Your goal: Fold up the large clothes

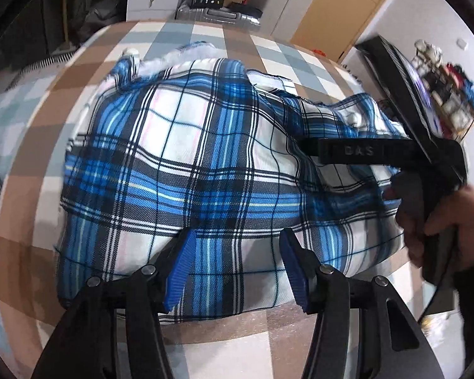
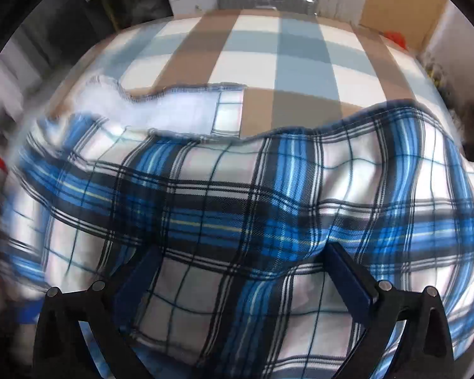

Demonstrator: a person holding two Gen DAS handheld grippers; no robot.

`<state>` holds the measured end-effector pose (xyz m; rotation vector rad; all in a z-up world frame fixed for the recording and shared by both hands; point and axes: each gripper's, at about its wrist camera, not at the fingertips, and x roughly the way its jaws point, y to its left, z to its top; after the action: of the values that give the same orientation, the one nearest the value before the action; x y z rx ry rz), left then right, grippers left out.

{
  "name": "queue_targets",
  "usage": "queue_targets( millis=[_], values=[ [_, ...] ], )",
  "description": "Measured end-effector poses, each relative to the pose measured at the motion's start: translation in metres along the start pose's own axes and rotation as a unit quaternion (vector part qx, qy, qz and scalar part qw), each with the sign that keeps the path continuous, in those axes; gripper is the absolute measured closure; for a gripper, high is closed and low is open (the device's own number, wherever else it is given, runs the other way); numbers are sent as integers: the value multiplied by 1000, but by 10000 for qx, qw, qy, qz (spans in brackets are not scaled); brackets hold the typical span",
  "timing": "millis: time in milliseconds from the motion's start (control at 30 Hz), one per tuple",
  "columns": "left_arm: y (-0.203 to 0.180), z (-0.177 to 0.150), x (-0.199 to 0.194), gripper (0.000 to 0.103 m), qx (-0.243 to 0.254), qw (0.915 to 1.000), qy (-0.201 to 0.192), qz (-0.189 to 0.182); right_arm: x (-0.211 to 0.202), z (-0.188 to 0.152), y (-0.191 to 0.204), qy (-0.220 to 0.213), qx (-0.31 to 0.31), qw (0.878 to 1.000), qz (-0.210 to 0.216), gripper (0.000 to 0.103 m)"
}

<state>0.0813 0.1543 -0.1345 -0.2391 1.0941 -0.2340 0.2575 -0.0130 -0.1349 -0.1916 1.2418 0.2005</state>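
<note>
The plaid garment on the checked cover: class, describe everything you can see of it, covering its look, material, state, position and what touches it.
The plaid garment is woven cloth in blue, white and black checks with thin yellow lines. It lies rumpled and partly folded on the checked cover, with a pale inner side and stitched hem showing along its far edge. The left gripper sits open over its near edge, and the right gripper is open above a raised fold. Whether either presses on the cloth is unclear.
</note>
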Motion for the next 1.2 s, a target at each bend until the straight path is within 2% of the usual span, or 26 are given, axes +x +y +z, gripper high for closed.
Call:
queue_targets(
  millis=[67, 233, 333, 400, 567, 600, 667, 733, 800, 900, 1000, 1133, 1200],
  values=[
    [-4, -1, 0, 54, 116, 9999, -5, 50, -3, 7, -3, 151, 114, 9997, 127, 0],
    [-4, -2, -6, 54, 300, 9992, -89, 241, -48, 16, -8, -624, 517, 9947, 637, 0],
    [-1, -4, -3, 54, 321, 9990, -35, 312, -52, 20, 17, -496, 266, 9912, 1202, 0],
    [0, -4, -1, 54, 339, 9990, -2, 295, -41, 21, 37, -221, -96, 9943, 1034, 0],
    [5, -1, 0, 54, 273, 9994, 43, 212, 8, 26, 59, 414, -397, 9962, 660, 0],
    [7, -1, 0, 54, 223, 9996, 52, 157, 9, 25, 63, 277, -470, 9970, 542, 0],
    [15, 0, -2, 54, 27, 10000, 42, -40, 10, 26, 64, 279, -424, 9974, 513, 0],
    [22, 0, -5, 54, -106, 9997, 41, -221, 9, 27, 62, 333, -388, 9971, 572, 0],
    [25, -2, -9, 54, -154, 9996, -1, -250, 1, 27, 55, 266, -327, 9953, 870, 0],
    [26, -4, -20, 54, -135, 9996, -170, -190, -23, 16, 30, -142, 3, 9905, 1365, 0],
    [26, -3, -30, 54, -116, 9992, -336, -183, -40, -5, -4, -342, 344, 9869, 1537, 0],
    [35, 0, -27, 54, -325, 9987, -312, -258, -45, -38, -36, -250, 466, 9894, 1354, 0],
    [36, 0, -19, 54, -346, 9989, -210, -228, -32, -45, -35, 97, 376, 9916, 1231, 0]
  ],
)
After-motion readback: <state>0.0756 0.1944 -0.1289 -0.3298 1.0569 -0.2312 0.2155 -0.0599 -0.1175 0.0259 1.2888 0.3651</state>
